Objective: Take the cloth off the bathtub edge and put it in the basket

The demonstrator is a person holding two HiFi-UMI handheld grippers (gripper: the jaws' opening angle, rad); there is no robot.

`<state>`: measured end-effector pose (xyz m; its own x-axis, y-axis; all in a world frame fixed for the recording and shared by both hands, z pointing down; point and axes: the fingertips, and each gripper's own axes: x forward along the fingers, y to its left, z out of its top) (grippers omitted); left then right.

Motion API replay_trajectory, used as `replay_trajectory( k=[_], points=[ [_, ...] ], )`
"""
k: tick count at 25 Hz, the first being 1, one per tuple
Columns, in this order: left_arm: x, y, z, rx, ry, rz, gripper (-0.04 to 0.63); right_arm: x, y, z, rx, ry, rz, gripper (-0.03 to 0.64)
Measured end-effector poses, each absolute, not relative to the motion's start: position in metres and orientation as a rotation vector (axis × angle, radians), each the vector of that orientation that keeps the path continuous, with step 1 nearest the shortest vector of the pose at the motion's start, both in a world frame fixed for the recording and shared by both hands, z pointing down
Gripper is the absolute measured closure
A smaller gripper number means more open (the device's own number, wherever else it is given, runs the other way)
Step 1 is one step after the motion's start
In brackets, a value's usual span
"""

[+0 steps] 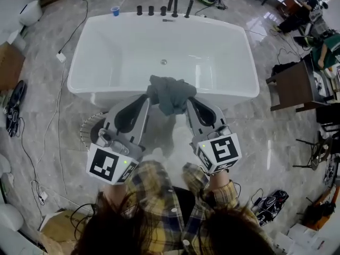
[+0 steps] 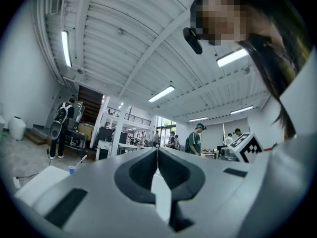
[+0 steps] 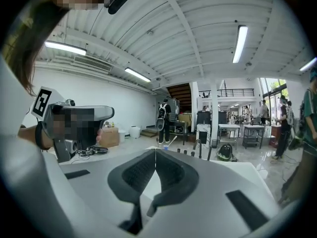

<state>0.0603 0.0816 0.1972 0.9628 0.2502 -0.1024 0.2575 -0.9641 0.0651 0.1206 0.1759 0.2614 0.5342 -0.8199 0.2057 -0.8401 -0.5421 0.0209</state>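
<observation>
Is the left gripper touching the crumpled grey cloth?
Cannot tell. In head view the left gripper borders the cloth; left gripper view shows shut jaws, no cloth.

Yellow plaid sleeves (image 1: 226, 194) meet grey left gripper (image 1: 149, 97) and right gripper (image 1: 189, 102), each bearing a black-and-white marker cube (image 1: 110, 163).

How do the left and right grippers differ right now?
The left gripper sits at the cloth's left, the right gripper at its right. The left gripper hangs over the basket, the right gripper over floor. Both are shut, with nothing between the jaws.
</observation>
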Motion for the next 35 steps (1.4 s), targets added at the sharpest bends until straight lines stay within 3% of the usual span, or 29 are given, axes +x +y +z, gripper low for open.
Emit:
replay_trajectory(
  k=[10, 25, 35],
  points=[
    [0.132, 0.067, 0.199, 3.053, 0.323, -0.149, 0.578, 0.183, 0.151, 0.275, 2.561, -1.539, 0.269, 0.600],
    [0.277, 0.045, 0.174, 3.148, 0.011, -0.188, 0.578, 0.339, 0.105, 0.253, 2.348, -1.834, 0.194, 0.600],
    [0.317, 0.009, 0.195, 3.134, -0.265, -0.113, 0.578, 0.389, 0.058, 0.271, 2.142, -2.021, 0.234, 0.601]
  ],
)
